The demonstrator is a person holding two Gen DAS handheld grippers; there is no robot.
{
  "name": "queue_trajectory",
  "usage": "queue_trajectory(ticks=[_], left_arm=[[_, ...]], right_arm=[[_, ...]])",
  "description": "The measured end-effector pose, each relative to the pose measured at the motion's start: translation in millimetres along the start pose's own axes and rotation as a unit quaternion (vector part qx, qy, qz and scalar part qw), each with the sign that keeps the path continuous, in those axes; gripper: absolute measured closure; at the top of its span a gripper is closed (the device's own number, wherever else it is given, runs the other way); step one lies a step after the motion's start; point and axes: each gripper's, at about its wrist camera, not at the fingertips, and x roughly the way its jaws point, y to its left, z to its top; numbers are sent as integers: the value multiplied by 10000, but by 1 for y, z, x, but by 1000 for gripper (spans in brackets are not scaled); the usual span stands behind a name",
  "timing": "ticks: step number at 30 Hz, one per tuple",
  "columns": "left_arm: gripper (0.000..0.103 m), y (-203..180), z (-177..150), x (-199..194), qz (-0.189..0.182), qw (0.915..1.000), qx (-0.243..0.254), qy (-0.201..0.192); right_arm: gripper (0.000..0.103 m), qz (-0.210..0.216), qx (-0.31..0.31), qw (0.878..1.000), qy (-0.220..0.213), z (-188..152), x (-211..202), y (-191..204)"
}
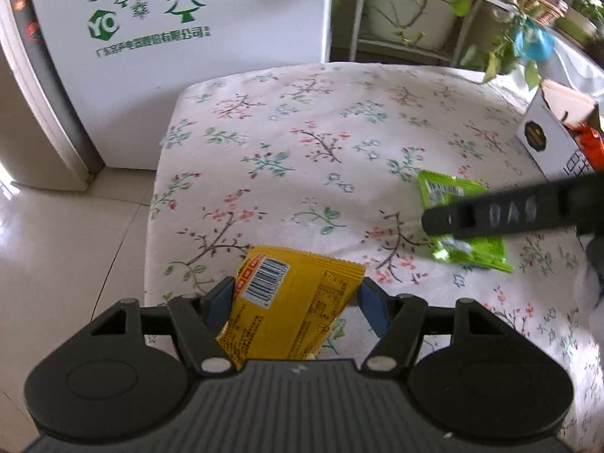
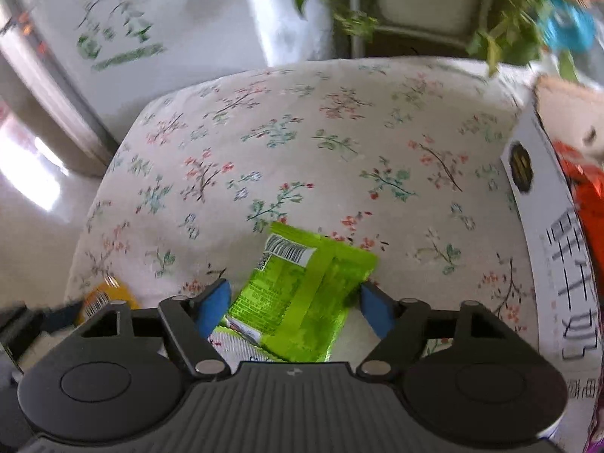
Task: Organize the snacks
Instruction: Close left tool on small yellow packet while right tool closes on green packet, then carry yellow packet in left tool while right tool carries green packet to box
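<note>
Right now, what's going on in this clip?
A person is sorting snack packets on a floral tablecloth with two handheld grippers. The left gripper straddles a yellow packet, and the right gripper straddles a green packet; both have their fingers spread, not clamped. A white box at the right already holds an orange-red packet.

Daylight glared off the glossy pale floor tiles (image 2: pixel 41 173) at 9 o'clock; right view motion-blurred, fisheye-bent edges.
</note>
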Motion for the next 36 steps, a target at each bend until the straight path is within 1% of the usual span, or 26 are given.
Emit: queue_trajectory(ticks=[1, 3, 4, 6, 8, 10, 13, 14, 16, 17, 19, 22, 24, 30, 36], left_arm=[[34, 0, 0, 0, -4, 10000, 0, -2], [34, 0, 0, 1, -30, 10000, -42, -11], [34, 0, 0, 1, -87, 9999, -61, -12], [30, -3, 1, 2, -100, 9999, 53, -11], [26, -6, 0, 4, -75, 9998, 182, -5], [22, -7, 0, 5, -58, 9998, 195, -30], [21, -5, 1, 6, -54, 9998, 205, -38], [21, -6, 0, 6, -53, 9997, 232, -51], [32, -7, 0, 4, -114, 9995, 270, -93], [35, -9, -1, 3, -144, 9993, 336, -123], [37, -11, 0, 2, -182, 9990, 375, -131], [37, -12, 2, 1, -264, 9992, 273, -122], [37, -12, 5, -3, -290, 9991, 231, -192], [37, -13, 12, -10, -220, 9987, 190, -408], [37, -9, 16, -12, -171, 9987, 60, -484]], right_arm=[[32, -99, -206, 9997, -46, -1, 0, 4], [39, -179, -494, 9986, -110, -2, 1, 7], [42, -154, -588, 9981, -120, -2, 1, 6], [44, -60, -701, 9975, -97, 1, 0, 2], [44, 7, -802, 9968, -36, 2, -1, -1], [42, 44, -844, 9964, 22, 2, 0, -2], [40, 18, -863, 9963, 20, 1, 0, -1], [39, -23, -921, 9957, 11, -1, -1, 1], [41, -118, -1084, 9940, 1, -3, 0, 7], [43, -105, -1085, 9940, 3, -3, 0, 7], [46, -43, -1056, 9944, 14, -3, -1, 6], [46, -38, -984, 9951, 24, -2, -2, 4], [46, -37, -978, 9952, -6, -2, -6, 3], [46, 18, -930, 9955, -174, 1, -18, 1], [46, 18, -928, 9952, -311, 3, -31, -1]])
